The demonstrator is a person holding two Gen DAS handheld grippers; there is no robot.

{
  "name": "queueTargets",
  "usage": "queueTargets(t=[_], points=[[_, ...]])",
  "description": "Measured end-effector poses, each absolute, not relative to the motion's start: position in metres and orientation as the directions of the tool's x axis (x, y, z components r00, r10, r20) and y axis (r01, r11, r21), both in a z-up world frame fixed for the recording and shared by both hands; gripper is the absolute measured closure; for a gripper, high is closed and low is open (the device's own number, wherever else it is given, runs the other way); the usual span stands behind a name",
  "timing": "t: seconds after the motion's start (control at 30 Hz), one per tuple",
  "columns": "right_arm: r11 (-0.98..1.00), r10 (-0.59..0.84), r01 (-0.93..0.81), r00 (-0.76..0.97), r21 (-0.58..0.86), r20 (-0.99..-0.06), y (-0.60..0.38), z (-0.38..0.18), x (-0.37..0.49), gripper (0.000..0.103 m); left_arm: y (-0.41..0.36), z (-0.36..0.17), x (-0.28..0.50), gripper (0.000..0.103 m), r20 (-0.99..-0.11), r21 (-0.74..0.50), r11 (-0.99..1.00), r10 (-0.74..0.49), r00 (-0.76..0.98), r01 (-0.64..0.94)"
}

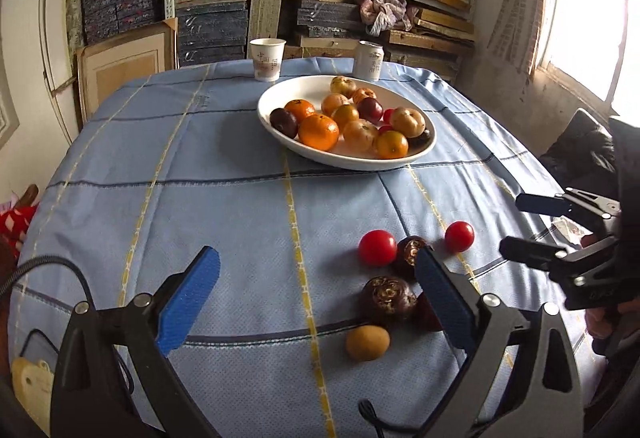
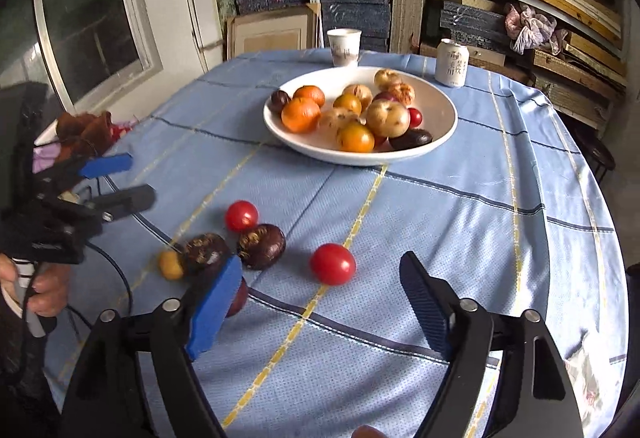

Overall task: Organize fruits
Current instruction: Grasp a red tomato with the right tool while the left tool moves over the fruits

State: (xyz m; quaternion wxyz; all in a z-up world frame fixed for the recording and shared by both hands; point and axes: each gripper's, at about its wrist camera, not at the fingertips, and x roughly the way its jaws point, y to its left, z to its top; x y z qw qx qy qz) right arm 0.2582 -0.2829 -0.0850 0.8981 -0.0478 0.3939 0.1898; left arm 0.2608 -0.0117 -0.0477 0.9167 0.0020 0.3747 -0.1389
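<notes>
The left claw (image 1: 316, 302) stands wide with nothing between its blue pads, hovering over the counter (image 1: 224, 222), which wears a blue checked cloth. Just beyond its right finger lie the loose fruits: a dark purple fruit (image 1: 389, 298) touching the inner side of that finger, a second dark fruit (image 1: 412, 252) behind the fingertip, a red tomato (image 1: 377, 247) beside that one, and another red tomato (image 1: 459, 236) a little off to the far right. A small yellow-brown fruit (image 1: 367, 342) sits nearer the camera, between the two fingers but closer to the right one. A reddish fruit shows partly behind the right finger; what it is I cannot tell

The right claw (image 2: 320, 290) is also wide and grips nothing. A red tomato (image 2: 332, 264) lies just ahead of it, between its fingertips and slightly toward the left one. The two dark fruits (image 2: 261, 246) and the small yellow one (image 2: 171, 265) cluster beyond its left fingertip, well apart from its right finger

Far ahead of both claws a white bowl (image 1: 280, 93) holds oranges, pale yellow fruits, dark plums and small tomatoes. Behind the bowl stand a paper cup (image 1: 267, 59) and a white can (image 1: 368, 60), upright, apart from each other
</notes>
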Motion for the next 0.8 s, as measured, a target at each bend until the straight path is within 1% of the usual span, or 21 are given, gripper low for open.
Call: queueTargets(t=[0.03,0.13,0.27,0.3,0.33,0.47,0.53,0.63,0.73,0.77,0.8], points=[[0.921,0.289,-0.386,0.610,0.042,-0.738,-0.278,-0.089,0.262,0.016,-0.009,-0.048,0.261,0.007,-0.689,-0.103,0.964,-0.247,0.682,0.245],[0.918,0.268,-0.396,0.614,0.004,-0.742,-0.272,-0.098,0.273,0.016,-0.003,-0.045,0.258,0.007,-0.678,-0.083,0.974,-0.211,0.704,0.212],[0.917,0.273,-0.399,0.583,0.023,-0.765,-0.270,-0.112,0.282,0.017,0.003,-0.044,0.256,0.007,-0.671,-0.082,0.978,-0.197,0.714,0.193],[0.915,0.277,-0.402,0.575,0.030,-0.770,-0.270,-0.115,0.283,0.019,0.004,-0.044,0.257,0.007,-0.675,-0.086,0.979,-0.194,0.712,0.185],[0.915,0.276,-0.401,0.567,0.032,-0.776,-0.271,-0.118,0.284,0.023,0.006,-0.044,0.257,0.007,-0.676,-0.088,0.980,-0.190,0.712,0.178],[0.916,0.296,-0.395,0.543,0.072,-0.786,-0.272,-0.129,0.290,0.031,0.013,-0.043,0.259,0.007,-0.678,-0.108,0.983,-0.182,0.712,0.150],[0.915,0.295,-0.396,0.530,0.076,-0.795,-0.271,-0.133,0.291,0.041,0.015,-0.043,0.258,0.007,-0.674,-0.107,0.984,-0.176,0.717,0.141],[0.914,0.296,-0.397,0.529,0.076,-0.795,-0.269,-0.136,0.292,0.047,0.018,-0.043,0.260,0.007,-0.676,-0.110,0.986,-0.166,0.718,0.124],[0.915,0.296,-0.396,0.528,0.077,-0.796,-0.268,-0.137,0.295,0.050,0.023,-0.041,0.259,0.007,-0.670,-0.126,0.986,-0.166,0.723,0.110],[0.917,0.292,-0.393,0.532,0.073,-0.795,-0.268,-0.137,0.295,0.052,0.025,-0.041,0.259,0.007,-0.669,-0.129,0.986,-0.165,0.725,0.105],[0.918,0.288,-0.390,0.536,0.069,-0.794,-0.269,-0.137,0.295,0.057,0.027,-0.040,0.260,0.007,-0.668,-0.132,0.986,-0.162,0.727,0.098]])
